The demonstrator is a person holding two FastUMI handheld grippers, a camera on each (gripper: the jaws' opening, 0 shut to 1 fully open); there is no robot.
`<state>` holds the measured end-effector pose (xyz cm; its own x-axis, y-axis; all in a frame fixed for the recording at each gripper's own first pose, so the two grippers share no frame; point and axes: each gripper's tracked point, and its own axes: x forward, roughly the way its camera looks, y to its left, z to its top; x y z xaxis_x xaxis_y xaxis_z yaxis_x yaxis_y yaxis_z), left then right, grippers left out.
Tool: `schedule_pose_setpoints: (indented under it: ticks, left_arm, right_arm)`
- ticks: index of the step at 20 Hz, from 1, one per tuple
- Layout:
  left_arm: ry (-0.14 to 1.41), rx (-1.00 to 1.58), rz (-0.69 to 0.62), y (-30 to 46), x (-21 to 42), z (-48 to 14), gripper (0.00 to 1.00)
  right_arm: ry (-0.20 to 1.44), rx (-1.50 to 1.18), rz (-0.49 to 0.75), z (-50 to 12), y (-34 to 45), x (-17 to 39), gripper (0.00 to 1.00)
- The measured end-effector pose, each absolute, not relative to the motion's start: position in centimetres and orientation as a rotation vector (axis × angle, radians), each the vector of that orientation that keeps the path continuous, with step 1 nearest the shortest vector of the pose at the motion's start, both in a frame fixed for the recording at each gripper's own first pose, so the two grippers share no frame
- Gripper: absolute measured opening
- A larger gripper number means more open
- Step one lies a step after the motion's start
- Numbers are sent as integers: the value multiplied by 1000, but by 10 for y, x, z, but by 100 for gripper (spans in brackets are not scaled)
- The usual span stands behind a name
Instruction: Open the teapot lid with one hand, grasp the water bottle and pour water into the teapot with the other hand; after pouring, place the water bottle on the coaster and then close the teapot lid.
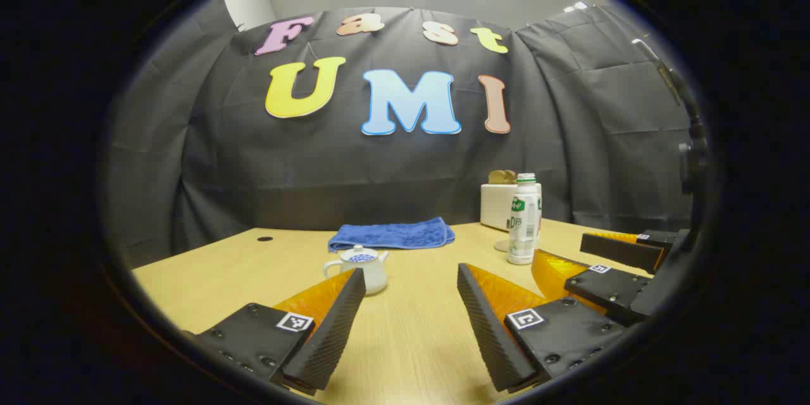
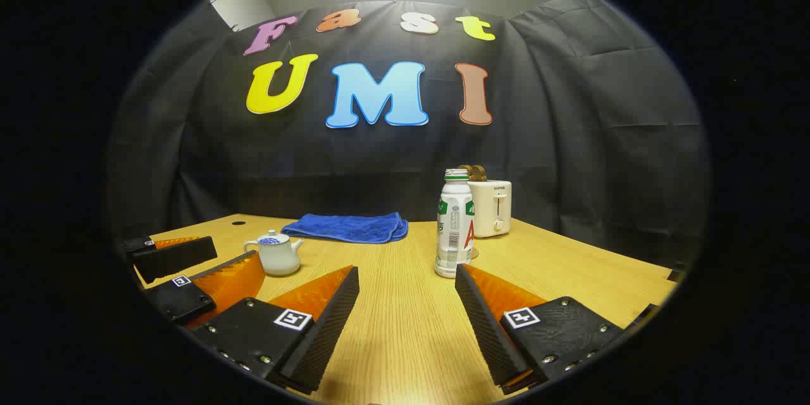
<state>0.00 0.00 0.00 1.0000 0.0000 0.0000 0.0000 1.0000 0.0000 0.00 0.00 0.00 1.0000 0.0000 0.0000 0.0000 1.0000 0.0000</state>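
A small white teapot (image 1: 361, 267) with a blue-patterned lid (image 1: 362, 257) stands on the wooden table (image 1: 240, 266), just beyond my left gripper (image 1: 411, 272), which is open and empty. A white water bottle (image 1: 524, 221) with a green label stands upright to the right. A small round coaster (image 1: 502, 245) peeks out beside its base. In the right gripper view, my right gripper (image 2: 406, 271) is open and empty, and the bottle (image 2: 454, 224) rises just past its right finger. The teapot (image 2: 278, 254) sits to the left, close to the left gripper (image 2: 236, 252).
A folded blue towel (image 1: 392, 235) lies at the back of the table, near the black cloth wall. A white toaster (image 2: 492, 207) with bread in it stands behind the bottle. The right gripper (image 1: 559, 248) reaches in from the right edge of the left gripper view.
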Motion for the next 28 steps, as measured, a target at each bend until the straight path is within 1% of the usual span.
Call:
schedule_pose_setpoints:
  ticks: [16,19,23,25,28]
  left_arm:
    - [1,2,-3,0,0,0,100]
    - [2,2,-38,-5,0,1,100]
    - [-3,-1,-158,-24,-2,2,100]
    - [-5,-3,-177,-26,-2,3,100]
    - [-4,-2,-117,-18,4,4,98]
  right_arm:
    - [1,1,-18,0,-2,0,95]
    - [1,1,-22,0,-2,0,95]
    - [1,1,-22,0,-2,0,95]
    - [1,2,-13,0,0,-1,95]
    - [-1,1,-5,0,-1,0,95]
